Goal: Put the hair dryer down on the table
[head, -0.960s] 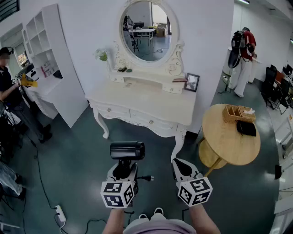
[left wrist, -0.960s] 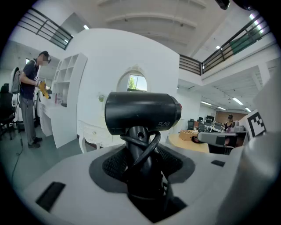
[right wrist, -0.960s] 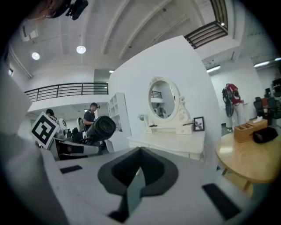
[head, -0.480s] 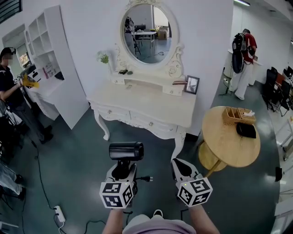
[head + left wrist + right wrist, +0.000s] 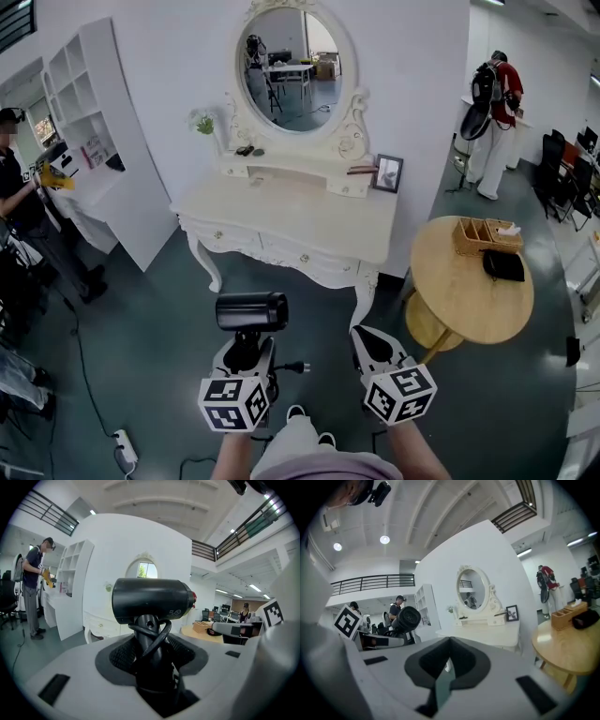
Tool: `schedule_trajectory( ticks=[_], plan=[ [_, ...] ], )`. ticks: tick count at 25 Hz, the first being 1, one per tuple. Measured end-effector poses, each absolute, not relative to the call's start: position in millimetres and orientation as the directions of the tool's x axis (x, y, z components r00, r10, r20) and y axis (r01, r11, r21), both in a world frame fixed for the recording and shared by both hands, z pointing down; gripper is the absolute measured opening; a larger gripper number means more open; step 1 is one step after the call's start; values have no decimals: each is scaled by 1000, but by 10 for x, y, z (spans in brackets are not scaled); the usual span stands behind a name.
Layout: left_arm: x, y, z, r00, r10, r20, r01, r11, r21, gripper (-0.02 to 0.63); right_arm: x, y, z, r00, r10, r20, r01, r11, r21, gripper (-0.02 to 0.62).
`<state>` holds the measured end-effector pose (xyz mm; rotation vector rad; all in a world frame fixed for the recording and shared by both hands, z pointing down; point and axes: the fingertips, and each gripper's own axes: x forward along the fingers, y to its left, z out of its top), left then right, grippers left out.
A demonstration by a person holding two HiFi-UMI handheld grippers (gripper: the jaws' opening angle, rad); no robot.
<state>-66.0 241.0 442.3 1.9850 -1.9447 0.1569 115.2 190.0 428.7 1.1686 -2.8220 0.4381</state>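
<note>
A black hair dryer [image 5: 251, 311] stands upright in front of me with its barrel crosswise. My left gripper [image 5: 246, 352] is shut on its handle, and the cord is wound round that handle [image 5: 151, 639]. The plug [image 5: 298, 367] sticks out to the right. The barrel [image 5: 152, 599] fills the middle of the left gripper view. My right gripper [image 5: 375, 345] hovers beside it at the same height, shut and empty, its pads [image 5: 440, 665] close together. The white dressing table [image 5: 291, 211] with an oval mirror stands ahead, beyond both grippers.
A round wooden table [image 5: 459, 300] at the right carries a wooden organiser [image 5: 487, 234] and a black pouch [image 5: 504, 264]. A picture frame [image 5: 387, 172] stands on the dressing table. White shelves [image 5: 94, 141] and a person [image 5: 19, 187] are at the left, a power strip [image 5: 122, 442] on the floor.
The dressing table has slid a little left and nearer in the head view. Both grippers keep their places, and the hair dryer stays in the left one.
</note>
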Motion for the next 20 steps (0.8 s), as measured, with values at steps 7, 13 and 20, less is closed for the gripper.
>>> schedule_trajectory(
  ticks=[7,13,20],
  plan=[
    [-817,1919,4464,65,-947,315,-984,-10,176,206,1006,1445,4331,-704,-693,158,-708,665,-239,3],
    [-1140,1207,4471,91,-951,295,-983,-37,182,206,715,775,4321,-685,-713,150,-726,650,-225,3],
    [-1532,340,4370,127,-953,276,-979,-75,191,206,397,-27,4252,-647,-746,158,-759,611,-225,3]
  ],
)
